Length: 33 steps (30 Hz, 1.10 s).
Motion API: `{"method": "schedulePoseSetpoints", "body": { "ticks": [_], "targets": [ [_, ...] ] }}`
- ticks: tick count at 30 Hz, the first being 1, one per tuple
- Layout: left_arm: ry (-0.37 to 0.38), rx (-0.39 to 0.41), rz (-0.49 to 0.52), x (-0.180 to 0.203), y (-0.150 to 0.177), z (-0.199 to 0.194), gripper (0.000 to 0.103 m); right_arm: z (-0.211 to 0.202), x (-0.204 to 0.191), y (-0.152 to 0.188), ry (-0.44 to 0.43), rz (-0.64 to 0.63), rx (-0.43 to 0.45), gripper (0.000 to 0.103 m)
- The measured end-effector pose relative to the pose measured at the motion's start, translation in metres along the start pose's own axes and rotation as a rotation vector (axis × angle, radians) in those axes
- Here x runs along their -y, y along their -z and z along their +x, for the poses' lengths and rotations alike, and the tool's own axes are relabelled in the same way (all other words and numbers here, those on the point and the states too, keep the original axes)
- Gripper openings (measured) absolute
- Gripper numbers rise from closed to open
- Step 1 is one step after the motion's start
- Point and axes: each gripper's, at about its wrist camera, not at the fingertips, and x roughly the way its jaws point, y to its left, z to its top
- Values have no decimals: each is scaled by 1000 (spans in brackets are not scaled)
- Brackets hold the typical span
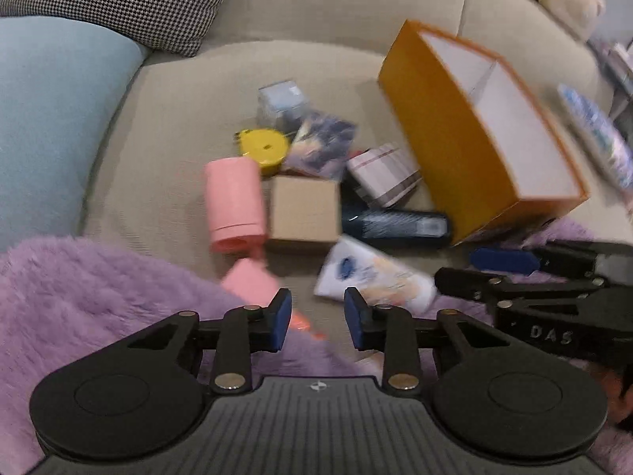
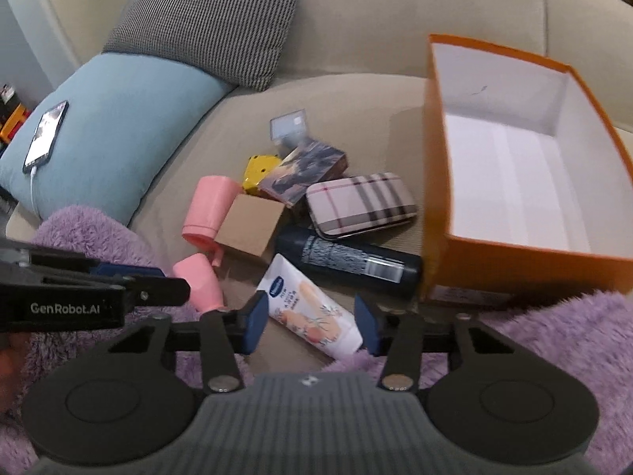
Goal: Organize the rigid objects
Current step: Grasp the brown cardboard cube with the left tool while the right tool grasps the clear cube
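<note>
Both grippers hover empty over a sofa clutter pile, orange box [image 2: 439, 198] empty beside it.

Right gripper [image 2: 310, 324] has jaws spread, straddling the white tube [image 2: 312, 308] at the pile's near edge; left gripper [image 1: 316, 318] is also spread, holding nothing, near the pink cup [image 1: 235, 202]. Best start looks like the tube: lower, centre the fingers across its middle, close gently since it may squash or slip, lift clear of the dark bottle [image 2: 348, 263], then drop it in the box.

Orange box [image 2: 435, 182] — white inside; plaid case [image 2: 361, 205]; pink cup [image 2: 209, 209].
</note>
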Motion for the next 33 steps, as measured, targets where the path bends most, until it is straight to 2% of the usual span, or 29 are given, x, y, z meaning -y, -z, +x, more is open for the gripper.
{"method": "schedulePoseSetpoints", "body": {
  "ticks": [4,7,10,12,14,17,27,33],
  "targets": [
    [-18,-28,14,-14,-3,7,36,20,-9,-6,-45,-22,-47,44],
    [-9,13,53,-13,-11,8,37,31,-14,-17,-52,-43,-46,43],
    [7,22,81,-8,-26,20,37,40,-15,-31,-43,-57,-28,43],
    [9,26,79,-5,-35,31,43,48,-15,-39,-40,-67,-26,38],
    [-7,23,78,-3,-43,41,48,56,-15,-45,-27,-79,-31,26],
    [-20,22,78,-2,-51,53,54,65,-11,-49,2,-83,-32,22],
    [12,-25,33,-2,-62,76,76,73,16,-58,3,-24,-36,20],
    [-36,-51,28,5,-65,91,78,73,25,-63,-23,-1,-23,22]
  ]
}}
